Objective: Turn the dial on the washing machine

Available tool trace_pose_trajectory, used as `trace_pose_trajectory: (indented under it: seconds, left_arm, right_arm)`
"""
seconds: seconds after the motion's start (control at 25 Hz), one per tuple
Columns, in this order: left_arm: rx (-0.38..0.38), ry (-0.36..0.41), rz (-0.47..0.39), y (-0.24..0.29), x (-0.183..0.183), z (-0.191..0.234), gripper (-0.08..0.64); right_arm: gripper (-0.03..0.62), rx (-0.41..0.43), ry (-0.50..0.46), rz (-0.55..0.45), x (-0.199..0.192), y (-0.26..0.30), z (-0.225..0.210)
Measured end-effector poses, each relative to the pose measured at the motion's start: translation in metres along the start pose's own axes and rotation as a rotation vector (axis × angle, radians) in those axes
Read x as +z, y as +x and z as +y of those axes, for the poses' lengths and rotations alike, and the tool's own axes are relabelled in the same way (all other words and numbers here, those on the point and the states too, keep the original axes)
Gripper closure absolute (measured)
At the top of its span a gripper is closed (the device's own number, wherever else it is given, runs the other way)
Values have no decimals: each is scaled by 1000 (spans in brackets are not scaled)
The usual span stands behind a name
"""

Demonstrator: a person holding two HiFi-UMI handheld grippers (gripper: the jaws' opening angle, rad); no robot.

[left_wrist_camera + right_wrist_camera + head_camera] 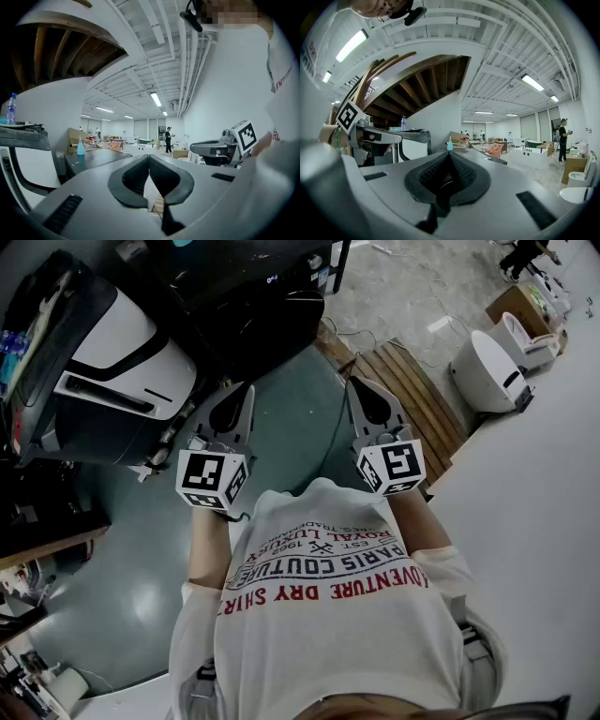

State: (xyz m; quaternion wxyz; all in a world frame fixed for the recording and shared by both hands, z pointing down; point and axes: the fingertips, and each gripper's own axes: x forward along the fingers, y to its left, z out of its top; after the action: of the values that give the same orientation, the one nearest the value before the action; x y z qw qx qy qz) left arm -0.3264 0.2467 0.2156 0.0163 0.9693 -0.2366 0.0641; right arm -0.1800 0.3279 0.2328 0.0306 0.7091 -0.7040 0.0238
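Note:
The washing machine (112, 357), white with black trim, stands on the floor to my left; I cannot make out its dial in any view. Both grippers are held in front of the person's chest, apart from the machine and pointing forward. My left gripper (246, 388) has its jaw tips together with nothing between them, as the left gripper view shows (149, 157). My right gripper (354, 382) is likewise shut and holds nothing (449, 154). A corner of the machine (28, 154) shows at the left of the left gripper view, and each gripper sees the other alongside.
A black table (253, 296) stands ahead with a teal spray bottle (80, 146) on it. A water bottle (11, 108) sits on top of the machine. Wooden planks (412, 399) and white toilets (487, 367) lie to the right. A person (562, 140) stands far off.

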Motion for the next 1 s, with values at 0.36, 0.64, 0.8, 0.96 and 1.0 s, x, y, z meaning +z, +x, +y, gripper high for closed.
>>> trace_pose_trajectory:
  seconds: [0.36, 0.64, 0.8, 0.96, 1.0]
  left_arm:
    - [-10, -14, -18, -1, 1, 21, 545]
    - [-25, -49, 2, -1, -14, 40, 543]
    - [-47, -64, 24, -2, -30, 48, 543]
    - [-38, -81, 36, 2, -38, 59, 544]
    - [-30, -85, 38, 3, -39, 62, 543]
  right_arm:
    - [565, 15, 0, 12, -3, 16, 18]
    - [563, -10, 35, 30, -13, 29, 24]
    - [339, -55, -24, 31, -17, 35, 20]
    - [313, -107, -39, 30, -16, 42, 4]
    - [313, -108, -37, 35, -17, 45, 0]
